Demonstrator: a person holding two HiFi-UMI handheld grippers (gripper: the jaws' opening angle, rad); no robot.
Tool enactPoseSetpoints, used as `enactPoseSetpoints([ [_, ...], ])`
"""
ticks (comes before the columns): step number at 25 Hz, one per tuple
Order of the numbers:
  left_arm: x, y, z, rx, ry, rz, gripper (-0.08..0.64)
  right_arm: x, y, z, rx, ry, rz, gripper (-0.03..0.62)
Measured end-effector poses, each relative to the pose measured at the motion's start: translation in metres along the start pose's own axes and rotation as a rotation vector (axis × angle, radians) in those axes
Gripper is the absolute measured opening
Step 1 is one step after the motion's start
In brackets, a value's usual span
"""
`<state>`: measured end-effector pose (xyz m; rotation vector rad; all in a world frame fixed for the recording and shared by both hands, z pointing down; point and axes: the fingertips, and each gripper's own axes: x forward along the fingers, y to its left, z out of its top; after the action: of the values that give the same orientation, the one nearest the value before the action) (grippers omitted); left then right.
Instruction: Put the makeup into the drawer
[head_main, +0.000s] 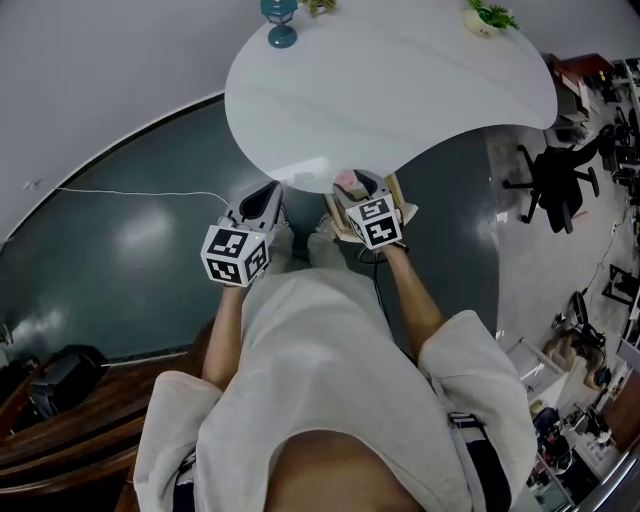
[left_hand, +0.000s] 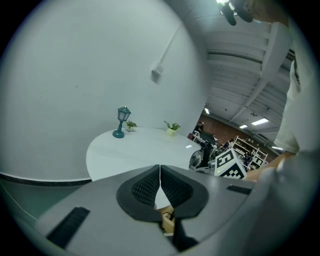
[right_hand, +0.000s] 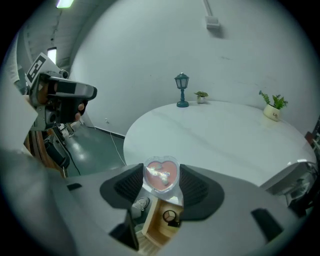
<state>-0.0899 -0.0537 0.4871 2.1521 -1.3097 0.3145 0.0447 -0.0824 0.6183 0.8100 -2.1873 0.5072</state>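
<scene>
A clear heart-shaped case of pink makeup (right_hand: 161, 175) sits between the pads of my right gripper (right_hand: 161, 183), which is shut on it. In the head view the makeup (head_main: 345, 180) shows as a pink spot at the right gripper (head_main: 354, 186), just off the near edge of the round white table (head_main: 400, 90). Under that gripper is an open wooden drawer (right_hand: 159, 222) holding small round items. My left gripper (left_hand: 160, 179) has its jaws pressed together with nothing between them; in the head view the left gripper (head_main: 266, 198) hangs left of the right one.
A teal lamp (head_main: 281, 20) and small potted plants (head_main: 487, 18) stand at the table's far edge. A thin cable (head_main: 140, 192) lies on the dark floor at left. A black office chair (head_main: 555, 180) and cluttered shelves are at the right.
</scene>
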Motion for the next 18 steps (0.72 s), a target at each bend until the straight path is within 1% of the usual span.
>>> enactPoseSetpoints([
  [7, 0.025, -0.019, -0.010, 0.018, 0.038, -0.059, 0.012, -0.035, -0.005, -0.030, 0.049, 0.000, -0.028, 0.224],
  [12, 0.035, -0.027, -0.020, 0.016, 0.058, -0.074, 0.012, -0.053, -0.007, -0.058, 0.038, 0.032, -0.019, 0.224],
  [15, 0.039, -0.030, -0.027, 0.009, 0.069, -0.075, 0.012, -0.053, -0.006, -0.078, -0.014, 0.085, 0.014, 0.224],
  [18, 0.039, -0.035, -0.037, -0.002, 0.077, -0.074, 0.012, -0.047, -0.003, -0.097, -0.140, 0.167, 0.060, 0.224],
])
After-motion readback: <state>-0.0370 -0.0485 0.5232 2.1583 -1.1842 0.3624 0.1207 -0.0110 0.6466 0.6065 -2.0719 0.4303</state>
